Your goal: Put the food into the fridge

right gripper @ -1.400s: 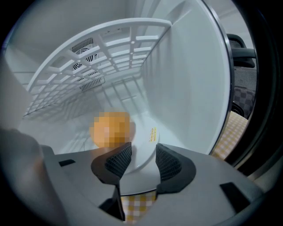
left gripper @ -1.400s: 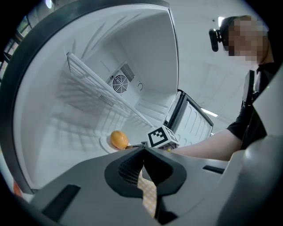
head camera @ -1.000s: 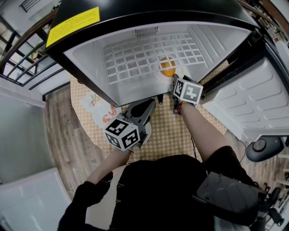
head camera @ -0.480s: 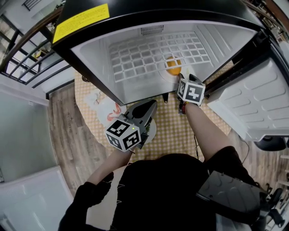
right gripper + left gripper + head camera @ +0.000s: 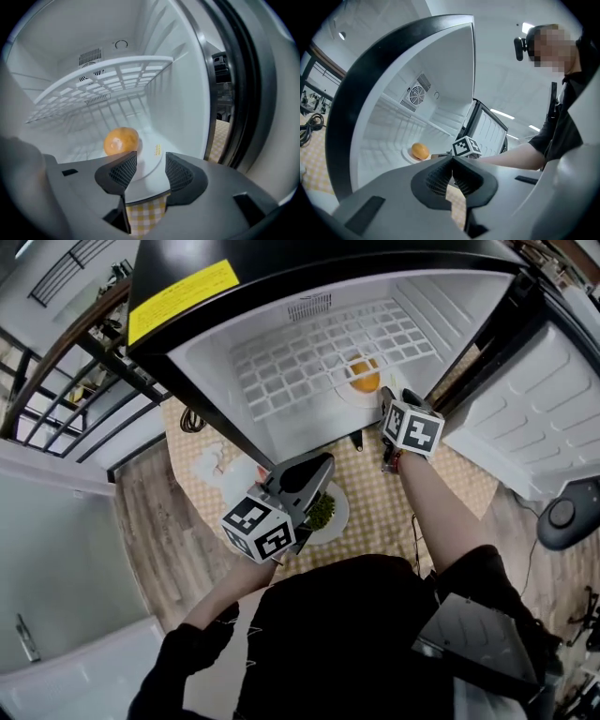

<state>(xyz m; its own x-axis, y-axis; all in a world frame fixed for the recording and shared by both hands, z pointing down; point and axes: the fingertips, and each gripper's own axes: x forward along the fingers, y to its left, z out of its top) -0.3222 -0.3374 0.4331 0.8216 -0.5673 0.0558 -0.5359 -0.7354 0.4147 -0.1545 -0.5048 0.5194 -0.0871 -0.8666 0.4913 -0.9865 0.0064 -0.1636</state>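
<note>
One open fridge (image 5: 375, 263) stands on the checked table (image 5: 441, 474). Inside, below its wire shelf (image 5: 108, 75), sits a white plate (image 5: 150, 161) with round orange food (image 5: 121, 140). The right claw (image 5: 150, 168) has just been opening its jaws. They straddle that plate's rim with the pads clear, so this looks like the release step. The left claw (image 5: 452, 161), jaws together and empty, likely fetches the greens plate (image 5: 344, 512) next.

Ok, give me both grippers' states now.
Left gripper: shut, empty.
Right gripper: open, jaws just opened, round white plate rim between them, not gripped.

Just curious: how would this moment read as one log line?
right tool: just opened, plate rim between jaws | orange: on plate in fridge | left tool: shut
</note>
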